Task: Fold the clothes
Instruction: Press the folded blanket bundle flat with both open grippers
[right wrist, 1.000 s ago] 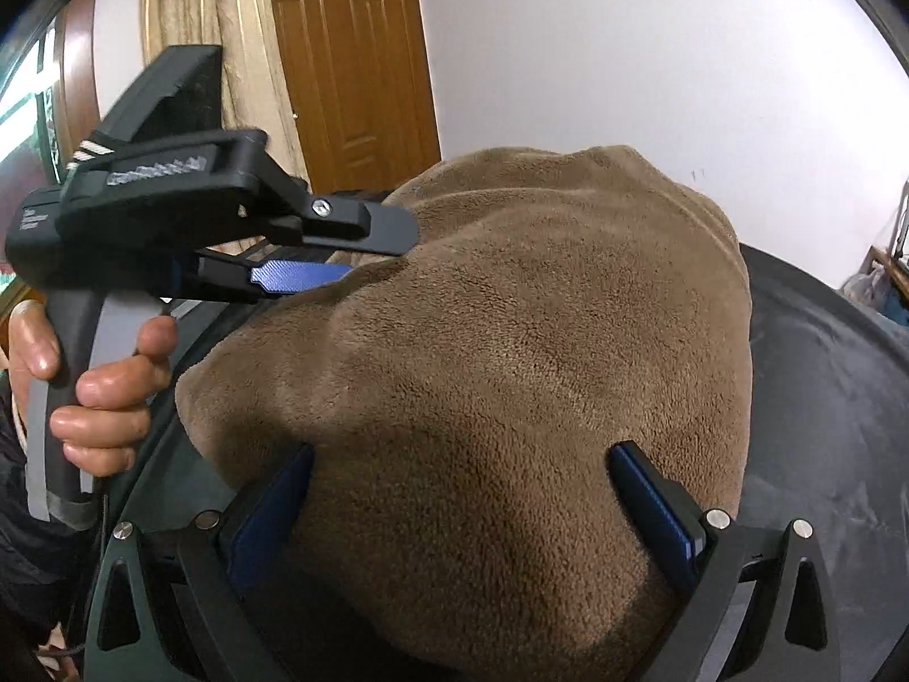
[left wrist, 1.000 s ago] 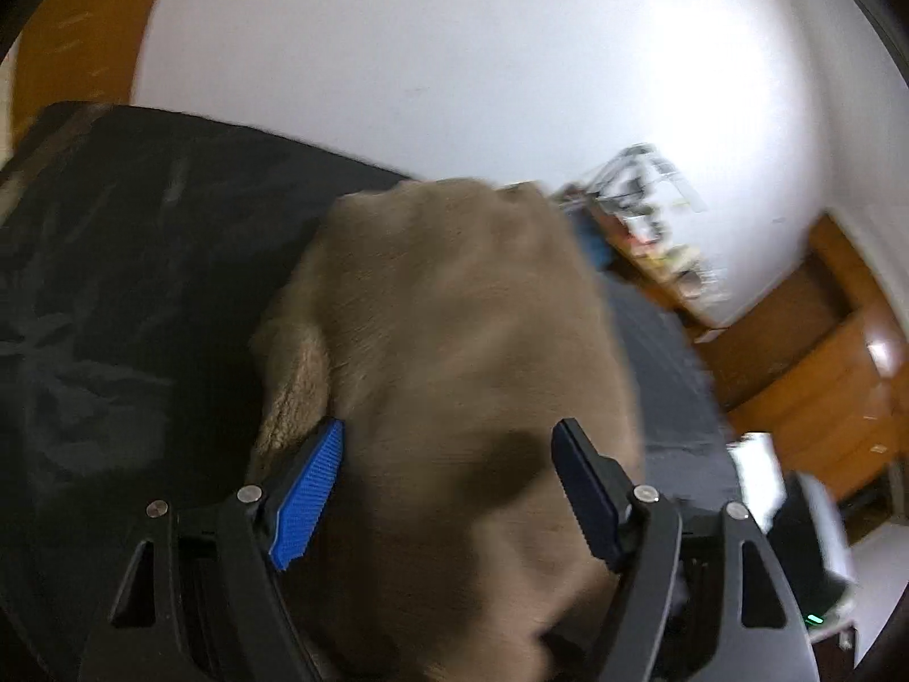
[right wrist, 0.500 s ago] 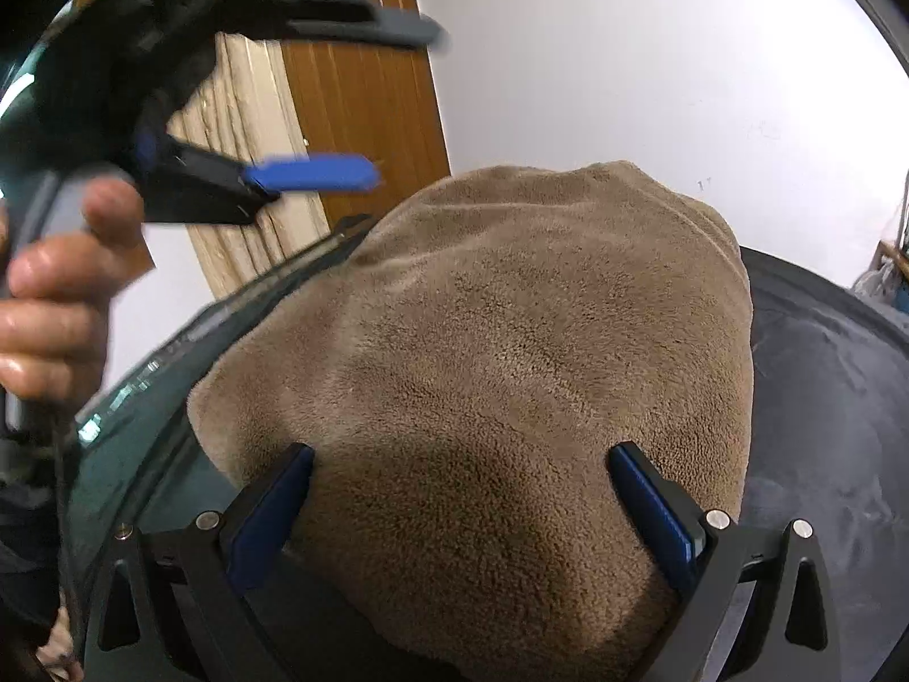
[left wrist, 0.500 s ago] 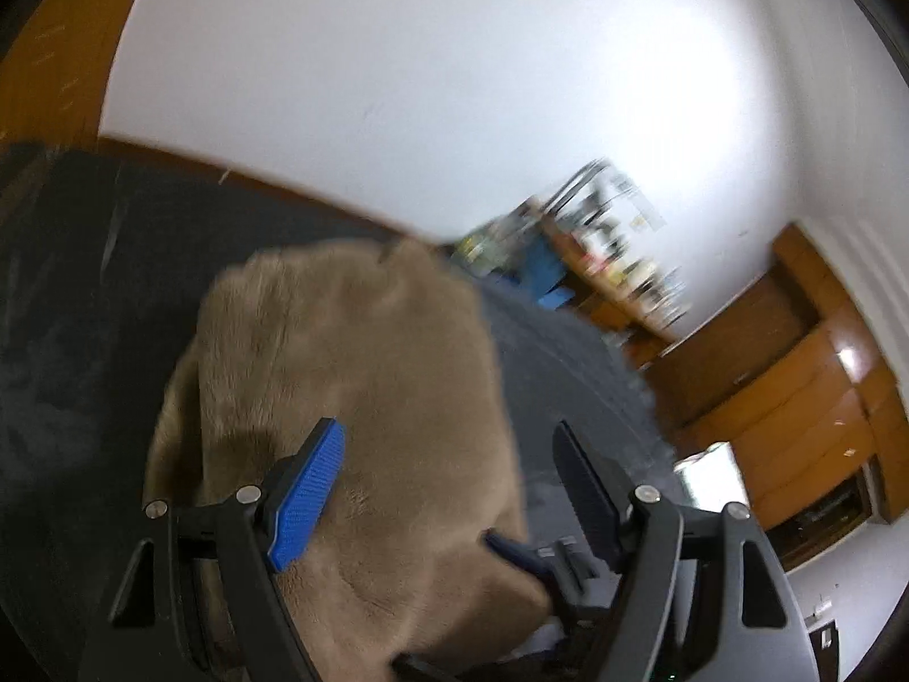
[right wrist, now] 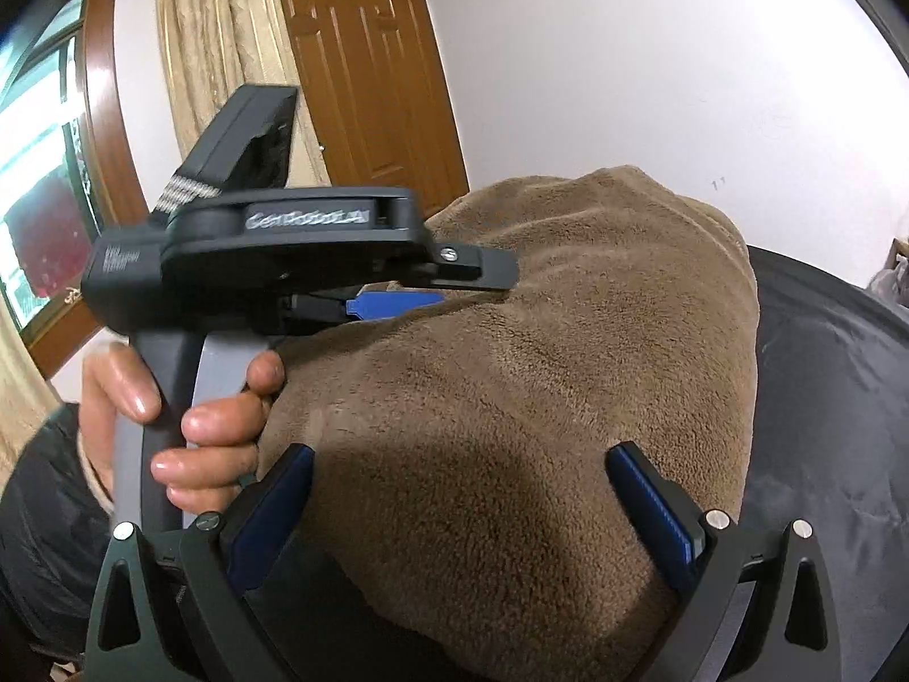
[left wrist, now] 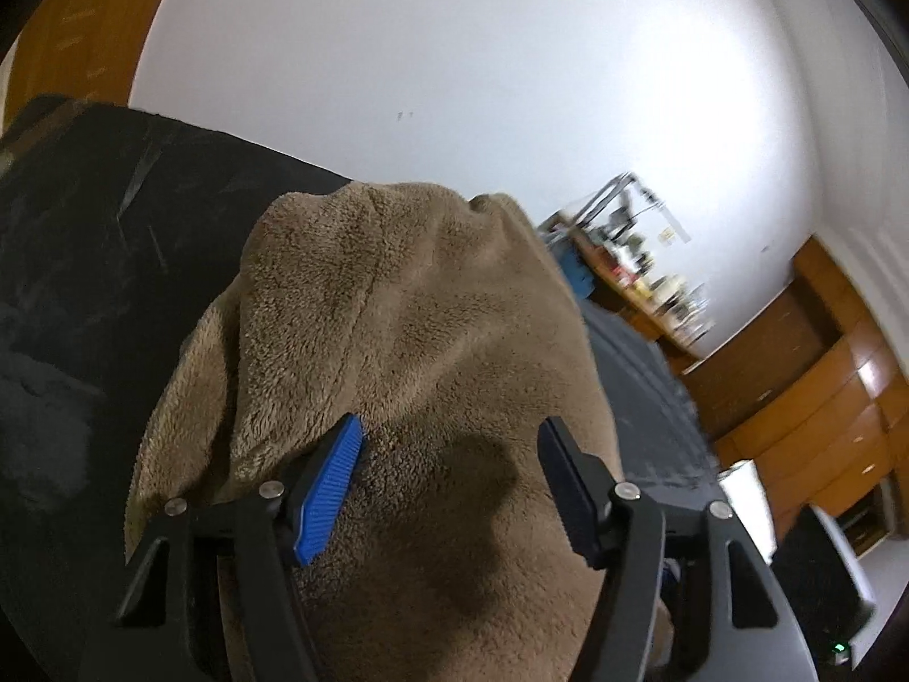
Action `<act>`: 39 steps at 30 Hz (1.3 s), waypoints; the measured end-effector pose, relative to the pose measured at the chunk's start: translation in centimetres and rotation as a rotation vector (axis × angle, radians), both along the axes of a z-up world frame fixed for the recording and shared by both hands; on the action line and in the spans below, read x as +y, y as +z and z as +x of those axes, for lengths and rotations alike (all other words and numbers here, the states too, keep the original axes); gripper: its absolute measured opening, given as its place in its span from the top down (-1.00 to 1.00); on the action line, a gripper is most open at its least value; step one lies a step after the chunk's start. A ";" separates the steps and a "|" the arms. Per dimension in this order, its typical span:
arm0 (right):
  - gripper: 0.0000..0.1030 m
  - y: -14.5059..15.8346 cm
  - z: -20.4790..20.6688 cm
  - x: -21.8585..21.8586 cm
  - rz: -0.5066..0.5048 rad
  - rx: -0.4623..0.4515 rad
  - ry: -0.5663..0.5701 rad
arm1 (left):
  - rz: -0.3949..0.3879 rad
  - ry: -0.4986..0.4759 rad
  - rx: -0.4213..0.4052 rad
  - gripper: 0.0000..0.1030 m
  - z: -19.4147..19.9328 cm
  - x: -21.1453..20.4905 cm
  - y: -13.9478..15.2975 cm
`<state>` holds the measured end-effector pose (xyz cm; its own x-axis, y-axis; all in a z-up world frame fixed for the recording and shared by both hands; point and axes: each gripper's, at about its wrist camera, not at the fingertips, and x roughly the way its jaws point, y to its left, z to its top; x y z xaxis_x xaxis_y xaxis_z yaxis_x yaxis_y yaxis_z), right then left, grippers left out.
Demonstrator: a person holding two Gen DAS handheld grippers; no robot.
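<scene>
a brown fleece garment [left wrist: 409,375] lies bunched in a thick mound on a dark cloth-covered surface [left wrist: 85,261], in front of a white wall [left wrist: 454,57]. the left claw [left wrist: 449,483] sits low over the near end of the mound, its jaws having just been closing, with fleece between the blue pads but the right pad not seen pressing on it. in the right wrist view a hand [right wrist: 187,420] holds that claw's grey handle at the garment's left edge. the right claw [right wrist: 460,511] stands wide apart astride the near bulge of the fleece, its pads at the flanks without pinching. a wooden door [right wrist: 369,74] and a beige curtain [right wrist: 227,45] stand behind.
</scene>
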<state>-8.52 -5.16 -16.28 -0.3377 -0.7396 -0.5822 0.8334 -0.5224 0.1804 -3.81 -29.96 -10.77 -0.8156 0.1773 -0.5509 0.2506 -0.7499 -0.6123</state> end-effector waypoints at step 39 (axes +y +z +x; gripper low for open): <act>-1.00 3.3 -0.8 4.7 0.141 0.036 -0.176 | -0.190 0.036 0.014 -0.56 1.4 3.2 -0.2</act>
